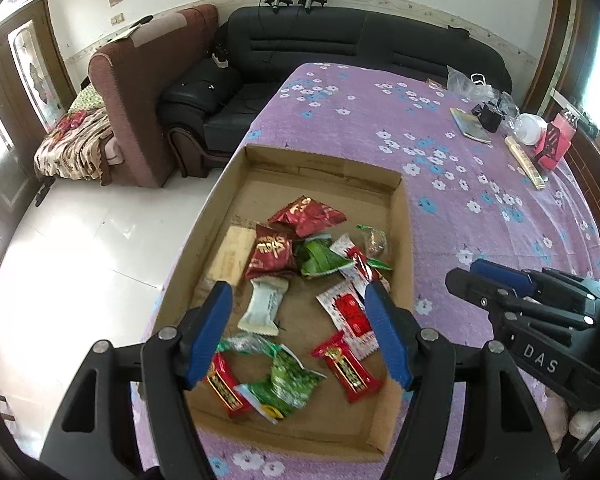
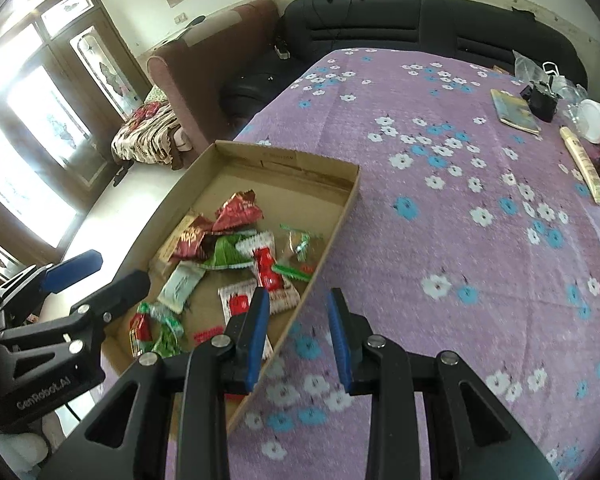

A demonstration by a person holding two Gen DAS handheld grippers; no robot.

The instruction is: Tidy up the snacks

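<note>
Covering the table, purple floral cloth point(image 1: 440, 128); black sofa point(image 1: 340, 40) behind

The left gripper point(image 1: 300, 326) hangs with its jaws apart and empty above a shallow cardboard tray point(image 1: 405, 240) of wrapped snacks point(image 1: 320, 280). The tray sits on a purple flowered tablecloth point(image 1: 460, 200). The right gripper point(image 1: 464, 276) shows at the right edge.

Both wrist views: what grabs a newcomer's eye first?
The shallow cardboard tray at the near left edge of the purple flowered tablecloth, scattered with red, green and white snack packets. Over it hangs the left gripper, jaws open and empty; the right gripper hangs beside the tray, empty too.
</note>
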